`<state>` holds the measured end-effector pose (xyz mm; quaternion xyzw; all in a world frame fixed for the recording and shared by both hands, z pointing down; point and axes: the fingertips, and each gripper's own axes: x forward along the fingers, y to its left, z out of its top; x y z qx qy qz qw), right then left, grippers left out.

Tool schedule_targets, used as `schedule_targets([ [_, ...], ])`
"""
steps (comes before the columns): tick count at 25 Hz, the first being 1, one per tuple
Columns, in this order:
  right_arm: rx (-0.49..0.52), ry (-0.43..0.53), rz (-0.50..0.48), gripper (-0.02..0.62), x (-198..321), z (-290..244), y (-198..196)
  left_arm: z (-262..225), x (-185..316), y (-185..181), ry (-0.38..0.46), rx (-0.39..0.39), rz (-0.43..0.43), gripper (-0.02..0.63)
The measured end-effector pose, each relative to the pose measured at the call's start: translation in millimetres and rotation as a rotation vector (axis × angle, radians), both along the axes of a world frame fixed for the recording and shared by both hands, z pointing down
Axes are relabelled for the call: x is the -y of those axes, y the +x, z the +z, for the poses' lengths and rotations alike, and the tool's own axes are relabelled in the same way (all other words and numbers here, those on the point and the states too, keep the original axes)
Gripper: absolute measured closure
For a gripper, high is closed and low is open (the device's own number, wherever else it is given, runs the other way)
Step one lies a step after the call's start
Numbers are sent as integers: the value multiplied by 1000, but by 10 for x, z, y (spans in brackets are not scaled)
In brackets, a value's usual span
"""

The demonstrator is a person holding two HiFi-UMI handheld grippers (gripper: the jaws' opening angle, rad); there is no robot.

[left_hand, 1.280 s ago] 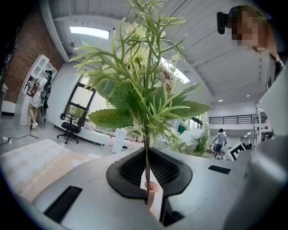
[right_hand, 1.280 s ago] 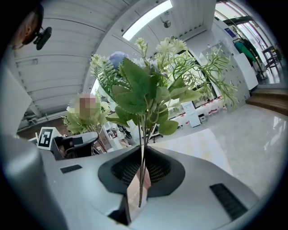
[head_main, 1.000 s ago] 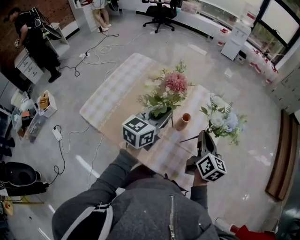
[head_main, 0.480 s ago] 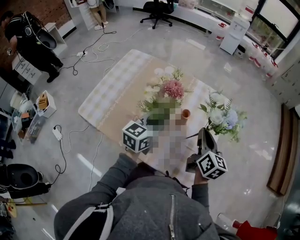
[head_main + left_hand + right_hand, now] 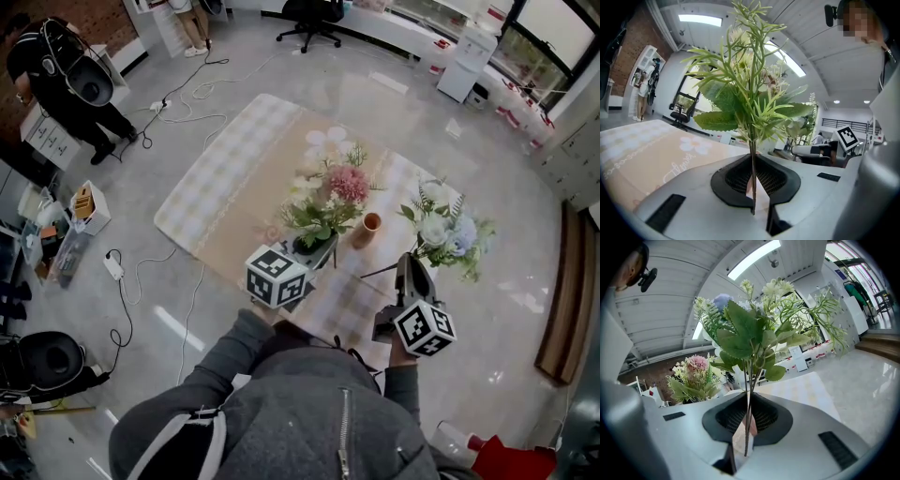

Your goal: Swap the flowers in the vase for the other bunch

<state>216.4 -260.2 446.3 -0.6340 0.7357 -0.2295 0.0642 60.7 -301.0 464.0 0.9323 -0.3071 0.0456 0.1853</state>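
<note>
My left gripper is shut on the stems of a pink and green bunch, which stands upright over the checked tablecloth. In the left gripper view the thin stems are pinched between the dark pads of this gripper. A small terracotta vase stands on the cloth just right of that bunch, with nothing in its mouth. My right gripper is shut on the stems of a white and blue bunch, held right of the vase.
A person stands at the far left by white drawers. Cables run over the floor, and boxes sit at the left. An office chair and a white cabinet stand at the back.
My left gripper has sunk a little with the pink bunch, bringing it lower beside the vase. The right gripper and its bunch have kept still.
</note>
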Motion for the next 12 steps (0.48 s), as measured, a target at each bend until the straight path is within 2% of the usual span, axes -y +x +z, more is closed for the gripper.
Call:
schedule_targets([
  [12,-9,11,-9,561,39,-50,-18,57,7,-62,-6,14,-34,577],
])
